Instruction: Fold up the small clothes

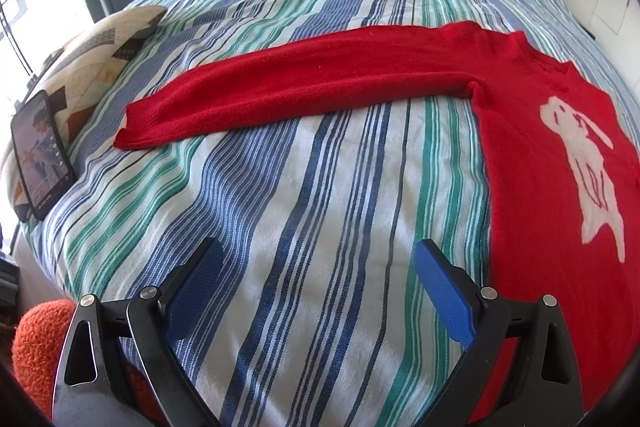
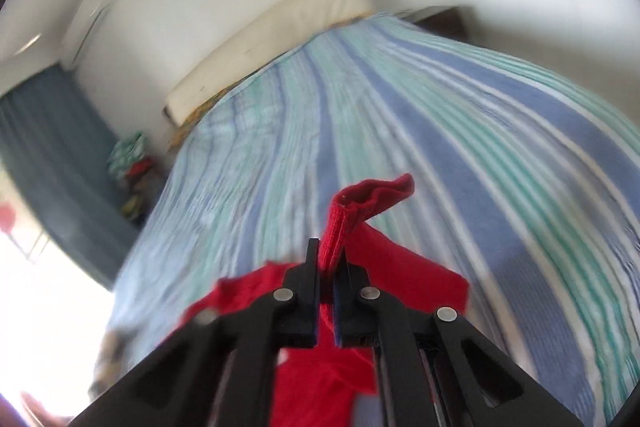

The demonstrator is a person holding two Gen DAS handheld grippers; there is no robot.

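A red knit sweater (image 1: 532,163) with a white animal figure lies flat on the striped bedspread (image 1: 304,211), one sleeve (image 1: 288,87) stretched out to the left. My left gripper (image 1: 318,259) hovers open above bare bedspread, just left of the sweater's body, with nothing between its blue pads. In the blurred right wrist view, my right gripper (image 2: 331,247) is shut on the ribbed cuff of the sweater's other sleeve (image 2: 360,203). That cuff sticks up beyond the fingertips, lifted off the bed, and more red cloth (image 2: 320,367) hangs below.
A phone (image 1: 42,155) with a lit screen leans against a patterned cushion (image 1: 100,59) at the bed's left edge. An orange fuzzy object (image 1: 40,343) sits low on the left. A cream pillow (image 2: 264,43) and a pile of clothes (image 2: 132,163) lie at the far end.
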